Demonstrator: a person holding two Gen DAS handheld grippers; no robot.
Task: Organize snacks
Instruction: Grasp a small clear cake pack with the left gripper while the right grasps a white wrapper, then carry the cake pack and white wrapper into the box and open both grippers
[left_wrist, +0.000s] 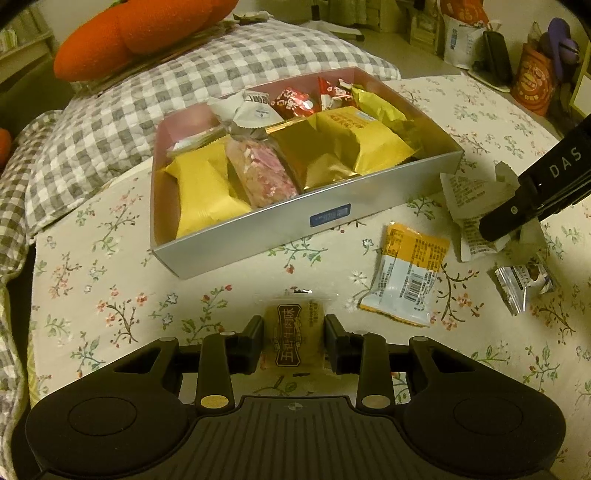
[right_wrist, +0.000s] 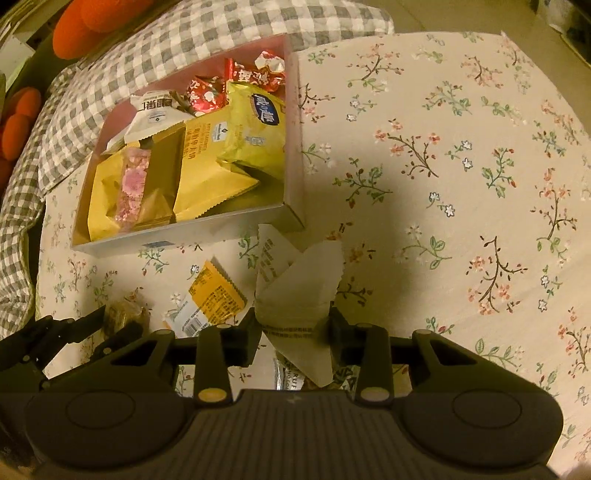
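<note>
Fingers (left_wrist: 255, 343) of the left gripper (left_wrist: 294, 341) press from both sides on a small yellow packet with a brown label (left_wrist: 293, 341), which sits just above the flowered cloth (left_wrist: 110, 295) at the near edge of the left wrist view. Fingers (right_wrist: 247, 341) of the right gripper (right_wrist: 294, 341) are clenched on a white packet (right_wrist: 299, 291) whose crimped top fans out beyond them; no earlier frame shows how the jaws came to this position. Beneath the white packet a further wrapper (right_wrist: 291, 376) is partly visible, possibly a silver one, though the view there is too dark to tell. Between the two grippers an orange and white packet (left_wrist: 406, 273) lies flat on the cloth, barcode side up, and a silver packet (left_wrist: 521, 280) lies to its right, below the right gripper's black fingers. Farther off stands a shallow silver box (left_wrist: 258, 229) with a pink inside, a blue label on its near wall. It holds yellow packets (left_wrist: 207, 195), a gold packet (left_wrist: 314, 155), a pink speckled packet (left_wrist: 258, 173), a white packet and red sweets (left_wrist: 295, 101) at its far end. Behind the box lies a grey checked quilt (left_wrist: 129, 110), with an orange cushion (left_wrist: 140, 33) on its far side. Bags and containers (left_wrist: 535, 81) stand on the floor at far right.
</note>
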